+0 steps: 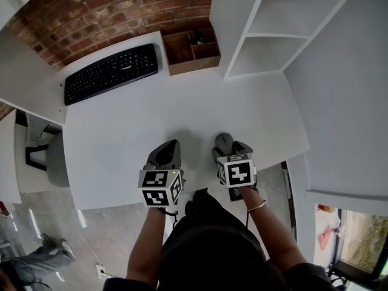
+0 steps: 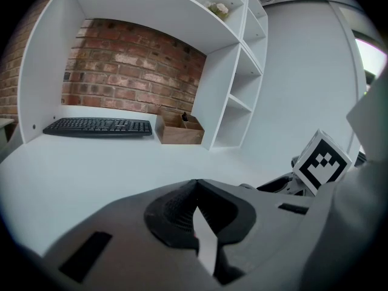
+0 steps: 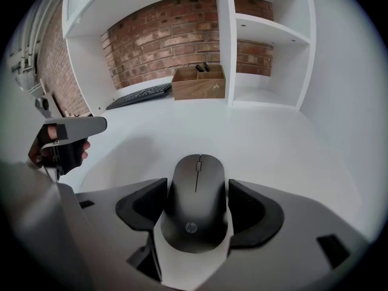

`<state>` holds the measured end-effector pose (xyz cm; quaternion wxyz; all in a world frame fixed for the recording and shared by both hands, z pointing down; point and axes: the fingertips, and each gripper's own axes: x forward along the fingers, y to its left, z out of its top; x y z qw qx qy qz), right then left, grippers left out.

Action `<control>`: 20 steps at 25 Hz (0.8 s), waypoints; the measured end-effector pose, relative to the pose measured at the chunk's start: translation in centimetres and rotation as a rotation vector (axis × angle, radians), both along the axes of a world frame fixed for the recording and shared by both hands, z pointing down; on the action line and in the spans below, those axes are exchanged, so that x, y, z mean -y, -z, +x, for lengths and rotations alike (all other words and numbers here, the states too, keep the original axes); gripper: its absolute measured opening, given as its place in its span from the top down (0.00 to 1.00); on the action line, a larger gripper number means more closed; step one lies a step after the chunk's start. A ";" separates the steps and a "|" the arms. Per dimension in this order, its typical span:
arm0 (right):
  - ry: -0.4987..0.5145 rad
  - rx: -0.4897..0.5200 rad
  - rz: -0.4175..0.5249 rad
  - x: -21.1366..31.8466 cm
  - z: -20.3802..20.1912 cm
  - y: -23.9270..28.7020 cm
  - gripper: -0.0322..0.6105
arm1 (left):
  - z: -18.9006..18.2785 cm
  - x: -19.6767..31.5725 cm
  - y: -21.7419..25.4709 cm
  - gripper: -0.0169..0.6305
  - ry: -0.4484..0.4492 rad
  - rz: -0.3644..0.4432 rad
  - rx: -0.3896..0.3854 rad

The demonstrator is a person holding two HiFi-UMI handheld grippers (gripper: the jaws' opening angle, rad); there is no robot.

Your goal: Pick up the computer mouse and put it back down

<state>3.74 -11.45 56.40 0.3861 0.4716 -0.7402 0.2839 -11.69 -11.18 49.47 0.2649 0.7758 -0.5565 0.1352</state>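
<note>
A dark grey computer mouse (image 1: 224, 142) (image 3: 197, 199) is on the white desk (image 1: 182, 108) near its front edge. My right gripper (image 1: 225, 149) (image 3: 197, 190) is shut on it, one pad against each side. I cannot tell whether the mouse rests on the desk or hangs just above it. To the left of it my left gripper (image 1: 170, 151) (image 2: 195, 190) hovers over bare desk, its jaws shut with nothing between them. The left gripper (image 3: 73, 127) also shows at the left of the right gripper view, with a hand on it.
A black keyboard (image 1: 112, 71) (image 2: 100, 127) (image 3: 140, 95) lies at the back left of the desk. A wooden organiser box (image 1: 193, 50) (image 2: 179, 129) (image 3: 199, 82) stands beside it, against the brick wall. A white shelf unit (image 1: 267, 29) rises at the back right.
</note>
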 end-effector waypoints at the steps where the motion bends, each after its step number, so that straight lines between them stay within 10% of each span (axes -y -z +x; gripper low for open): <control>1: 0.002 0.000 -0.002 0.0 0.0 0.0 0.51 | 0.0 0.0 0.0 0.96 0.000 -0.001 0.000; 20: -0.015 0.035 0.031 0.2 1.2 1.4 0.50 | 0.5 0.2 1.1 0.96 -0.025 0.021 0.021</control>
